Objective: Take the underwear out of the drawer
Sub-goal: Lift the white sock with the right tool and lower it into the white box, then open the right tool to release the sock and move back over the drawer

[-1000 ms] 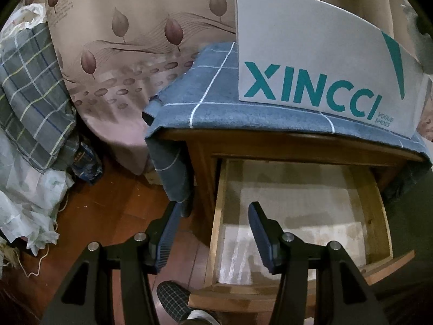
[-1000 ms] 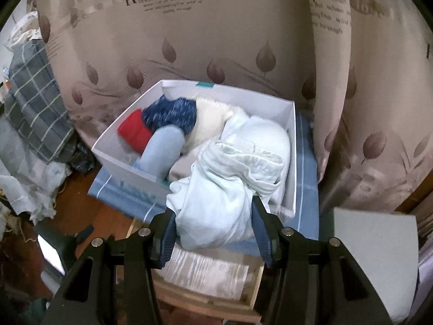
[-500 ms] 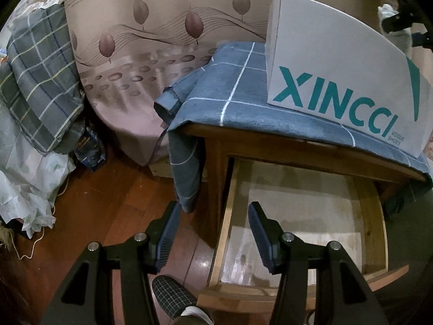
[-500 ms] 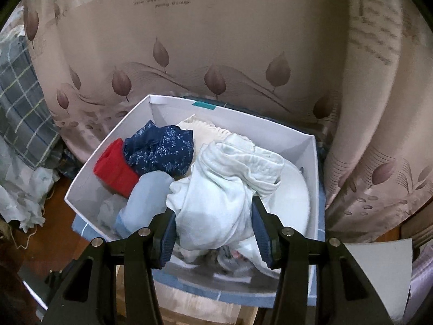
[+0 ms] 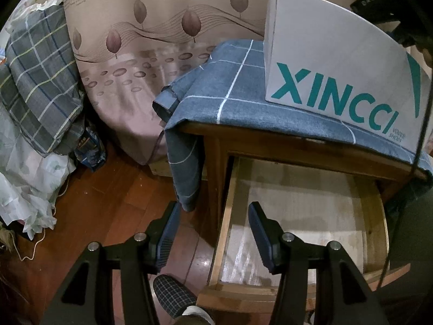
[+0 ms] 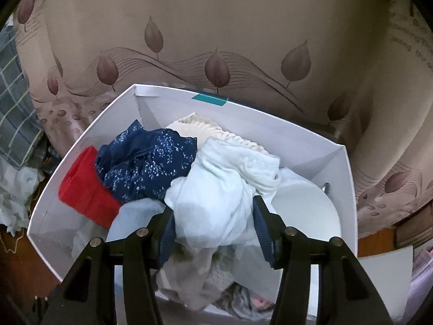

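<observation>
The pale blue underwear (image 6: 216, 200) is being let go over the white box (image 6: 311, 146) as the right gripper (image 6: 213, 233) opens. The release should be finished well inside the walls (not over the edge). The left gripper (image 5: 213, 233) hangs open, holding nothing, over the bare drawer (image 5: 373, 216).

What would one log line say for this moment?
right gripper: opening, pale blue garment between fingers, over white box | left gripper: open, holding nothing | drawer: pulled out, looks bare
</observation>
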`<state>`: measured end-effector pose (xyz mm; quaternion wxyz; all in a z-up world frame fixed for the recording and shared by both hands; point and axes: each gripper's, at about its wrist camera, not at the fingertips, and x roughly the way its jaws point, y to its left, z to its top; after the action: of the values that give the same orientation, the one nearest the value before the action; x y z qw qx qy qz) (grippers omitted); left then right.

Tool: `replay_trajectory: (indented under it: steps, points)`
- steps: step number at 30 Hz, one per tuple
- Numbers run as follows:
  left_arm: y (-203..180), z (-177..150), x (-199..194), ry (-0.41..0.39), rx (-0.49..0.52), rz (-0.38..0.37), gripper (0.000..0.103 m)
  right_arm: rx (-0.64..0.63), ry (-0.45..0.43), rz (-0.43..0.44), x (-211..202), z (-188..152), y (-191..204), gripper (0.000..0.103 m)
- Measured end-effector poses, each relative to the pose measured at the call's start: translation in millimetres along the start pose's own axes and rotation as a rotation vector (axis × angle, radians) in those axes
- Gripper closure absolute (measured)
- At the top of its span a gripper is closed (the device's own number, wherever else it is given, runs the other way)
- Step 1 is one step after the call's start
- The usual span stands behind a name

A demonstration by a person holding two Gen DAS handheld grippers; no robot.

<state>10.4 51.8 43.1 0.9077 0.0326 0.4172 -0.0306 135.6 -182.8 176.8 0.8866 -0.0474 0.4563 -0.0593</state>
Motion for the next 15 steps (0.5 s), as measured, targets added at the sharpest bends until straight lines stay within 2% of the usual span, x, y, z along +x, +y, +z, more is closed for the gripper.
replay_trajectory:
  steps: [7,10,12,15]
  points:
    - [-4.1,-1.7,0.1,0.002,0.016,-0.009,0.05,0.006,-0.008,-0.016,3.7,-2.8,4.4,0.046]
    - [-5.1,-2.3,-0.5,0.001,0.023,-0.007,0.05,0.026,-0.007,-0.013,2.5,-1.9,1.2,0.04]
    - [-6.0,-2.1,0.0,0.0,0.021,-0.008,0.05,0.038,-0.017,-0.022,-2.9,-2.6,-2.0,0.031]
    - [-6.8,-2.4,-0.2,0.005,0.022,-0.01,0.05,0.05,-0.038,-0.019,-12.2,-2.3,-7.8,0.023]
